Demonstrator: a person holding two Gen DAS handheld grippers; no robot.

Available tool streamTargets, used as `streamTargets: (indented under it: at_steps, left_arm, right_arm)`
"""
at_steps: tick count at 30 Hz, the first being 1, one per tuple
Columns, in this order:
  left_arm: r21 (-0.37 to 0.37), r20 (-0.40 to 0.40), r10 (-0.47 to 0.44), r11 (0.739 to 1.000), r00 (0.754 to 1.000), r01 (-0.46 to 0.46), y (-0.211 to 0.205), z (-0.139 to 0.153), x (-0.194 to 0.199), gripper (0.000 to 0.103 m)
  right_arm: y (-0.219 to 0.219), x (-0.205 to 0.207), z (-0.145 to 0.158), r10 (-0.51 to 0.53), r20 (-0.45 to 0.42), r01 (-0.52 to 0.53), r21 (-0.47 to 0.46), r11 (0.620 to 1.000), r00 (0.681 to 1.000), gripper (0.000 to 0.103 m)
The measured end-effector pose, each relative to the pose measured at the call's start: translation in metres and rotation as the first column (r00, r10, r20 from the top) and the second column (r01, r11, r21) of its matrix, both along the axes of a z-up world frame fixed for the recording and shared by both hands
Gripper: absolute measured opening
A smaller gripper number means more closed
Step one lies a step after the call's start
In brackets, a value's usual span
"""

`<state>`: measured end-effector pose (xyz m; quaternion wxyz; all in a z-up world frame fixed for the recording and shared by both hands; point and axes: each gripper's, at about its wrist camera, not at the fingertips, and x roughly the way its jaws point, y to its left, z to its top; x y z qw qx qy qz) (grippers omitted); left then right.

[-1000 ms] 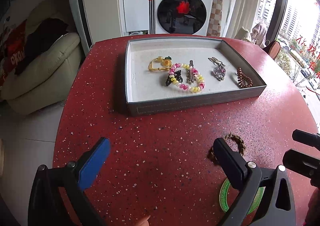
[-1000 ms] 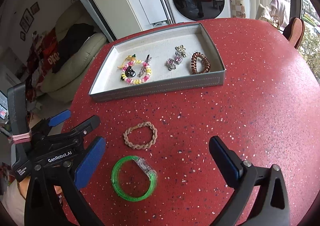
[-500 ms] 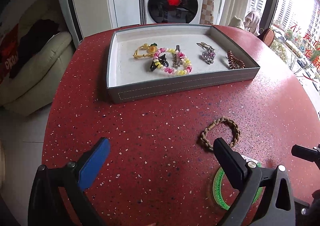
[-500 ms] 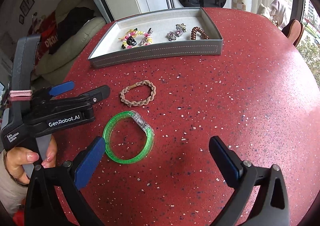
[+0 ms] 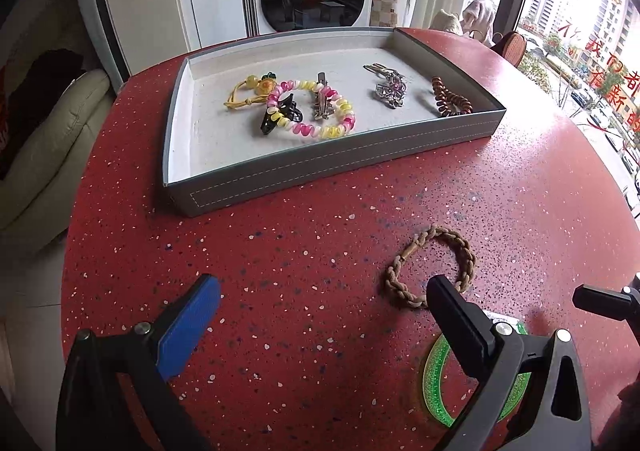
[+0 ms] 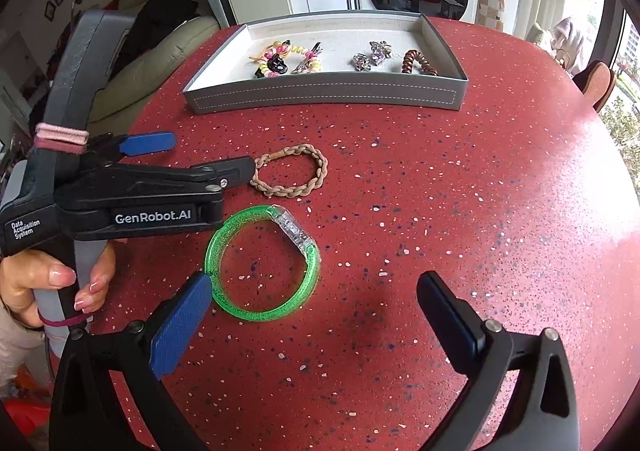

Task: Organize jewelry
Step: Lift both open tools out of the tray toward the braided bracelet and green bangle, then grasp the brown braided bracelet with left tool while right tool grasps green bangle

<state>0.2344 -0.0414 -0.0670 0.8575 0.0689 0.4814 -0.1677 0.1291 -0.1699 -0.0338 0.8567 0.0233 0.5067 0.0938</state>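
**A:** Item one, the left gripper (image 5: pixel 320 323)?

**B:** Jaws spread wide, nothing between them. It hovers over the red speckled table (image 5: pixel 280 251). Its blue pad (image 5: pixel 188 331) sits left, its black finger (image 5: pixel 456 319) right. In the right wrist view the left gripper (image 6: pixel 188 159) is held by a hand (image 6: pixel 44 283) on a grey handle.

**A:** Item two, what lies by those jaws?

**B:** A braided tan bracelet (image 5: pixel 430 265), flat on the table, just ahead of the black finger, its near edge hidden behind the fingertip. A green glitter bangle (image 5: pixel 436 383) lies partly under that same finger.

**A:** Item three, ahead of the jaws?

**B:** A grey tray (image 5: pixel 320 167), well beyond both fingertips. Contents, left to right: yellow hair tie (image 5: pixel 248 91), black claw clip (image 5: pixel 280 117), pink-and-yellow spiral band (image 5: pixel 320 107), metal clip (image 5: pixel 322 101), silver jewelled piece (image 5: pixel 390 89), brown spiral hair tie (image 5: pixel 450 97).

**A:** Item four, the right gripper (image 6: pixel 316 315)?

**B:** Jaws likewise wide apart, gripping nothing. The green glitter bangle (image 6: pixel 264 259) lies just ahead of its blue pad (image 6: pixel 180 331), its near-left rim touching or just beside the pad tip. The braided tan bracelet (image 6: pixel 290 171) lies farther ahead, beside the left gripper's black fingertip.
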Motion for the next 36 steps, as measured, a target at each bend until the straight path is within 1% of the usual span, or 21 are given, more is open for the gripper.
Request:
streamTargets:
  at_steps: [1,2,3,4,6,9,10,12,13,14,16,17,19,25,28,30,32,33,34,35,36]
  left_arm:
    - [-0.003,-0.001,-0.007,1.000,1.000,0.007,-0.002,0.000,0.001,0.103]
    - [-0.002,-0.003,-0.014,1.000,1.000,0.014,-0.004,-0.001,0.002,0.103]
    - [0.000,-0.003,-0.021,1.000,1.000,0.021,-0.007,-0.001,0.003,0.103]
    - [0.002,-0.002,-0.030,1.000,1.000,0.030,-0.010,-0.001,0.004,0.103]
    - [0.014,0.005,-0.043,0.999,0.999,0.043,-0.014,-0.001,0.005,0.103]
    - [0.024,0.006,-0.059,0.998,0.998,0.059,-0.019,-0.002,0.006,0.103]
    - [0.027,0.000,-0.063,0.998,0.998,0.063,-0.020,-0.003,0.007,0.103]
    - [0.032,-0.021,-0.064,0.997,0.998,0.065,-0.022,-0.007,0.010,0.102]
    - [0.029,-0.023,-0.066,0.997,0.998,0.066,-0.022,-0.008,0.010,0.102]
    - [0.030,-0.025,-0.069,0.997,0.997,0.070,-0.023,-0.009,0.010,0.096]
    - [0.035,-0.018,-0.081,0.996,0.997,0.082,-0.025,-0.008,0.008,0.095]
    - [0.029,-0.015,-0.089,0.996,0.996,0.089,-0.026,-0.008,0.007,0.090]
    - [0.034,-0.014,-0.102,0.994,0.995,0.103,-0.028,-0.006,0.005,0.086]
    - [0.035,-0.022,-0.124,0.992,0.992,0.125,-0.032,-0.003,0.000,0.074]
    - [0.040,-0.025,-0.142,0.989,0.990,0.143,-0.034,-0.001,-0.004,0.065]
    - [0.041,-0.030,-0.157,0.987,0.987,0.158,-0.036,0.000,-0.006,0.054]
    - [0.054,-0.030,-0.166,0.984,0.986,0.167,-0.039,0.001,-0.008,0.053]
    - [0.053,-0.030,-0.174,0.983,0.984,0.176,-0.039,0.002,-0.009,0.044]
    - [0.047,-0.033,-0.181,0.982,0.983,0.183,-0.039,0.002,-0.010,0.038]
    - [0.057,-0.031,-0.181,0.981,0.983,0.183,-0.040,0.002,-0.011,0.030]
    - [0.061,-0.031,-0.184,0.981,0.982,0.186,-0.041,0.002,-0.011,0.028]
  right_arm:
    - [0.003,0.000,0.000,0.008,0.003,-0.008,-0.013,1.000,1.000,0.097]
    - [0.005,-0.001,-0.001,0.015,0.005,-0.015,-0.025,1.000,1.000,0.092]
    - [0.007,0.000,-0.002,0.020,0.005,-0.019,-0.036,0.999,1.000,0.089]
    - [0.009,0.000,-0.002,0.023,0.005,-0.023,-0.042,0.999,1.000,0.087]
    - [0.012,0.002,-0.004,0.026,0.003,-0.026,-0.043,0.999,1.000,0.079]
    - [0.017,0.005,-0.007,0.033,0.010,-0.032,-0.064,0.997,0.999,0.072]
    - [0.019,0.005,-0.009,0.039,0.010,-0.038,-0.074,0.997,0.999,0.071]
    - [0.022,0.005,-0.012,0.048,0.006,-0.048,-0.082,0.996,0.999,0.063]
    - [0.022,0.005,-0.014,0.051,0.002,-0.050,-0.082,0.995,0.999,0.062]
    - [0.023,0.004,-0.014,0.051,0.008,-0.050,-0.089,0.995,0.999,0.060]
    - [0.025,0.004,-0.014,0.055,0.016,-0.053,-0.107,0.993,0.998,0.057]
    - [0.025,0.003,-0.014,0.057,0.018,-0.055,-0.115,0.992,0.998,0.055]
    - [0.026,0.002,-0.013,0.063,0.022,-0.059,-0.129,0.990,0.998,0.049]
    - [0.026,0.001,-0.011,0.071,0.019,-0.068,-0.127,0.990,0.997,0.031]
    - [0.027,0.001,-0.011,0.073,0.016,-0.070,-0.131,0.989,0.997,0.022]
    - [0.026,0.002,-0.011,0.070,0.014,-0.068,-0.129,0.989,0.997,0.016]
    - [0.025,0.002,-0.011,0.065,0.013,-0.063,-0.127,0.990,0.998,0.012]
    - [0.024,0.002,-0.011,0.063,0.012,-0.061,-0.124,0.990,0.998,0.012]
    - [0.024,0.001,-0.011,0.061,0.012,-0.059,-0.124,0.990,0.998,0.012]
    - [0.023,0.001,-0.011,0.059,0.011,-0.057,-0.123,0.991,0.998,0.012]
    - [0.022,0.001,-0.011,0.058,0.010,-0.056,-0.120,0.991,0.998,0.012]
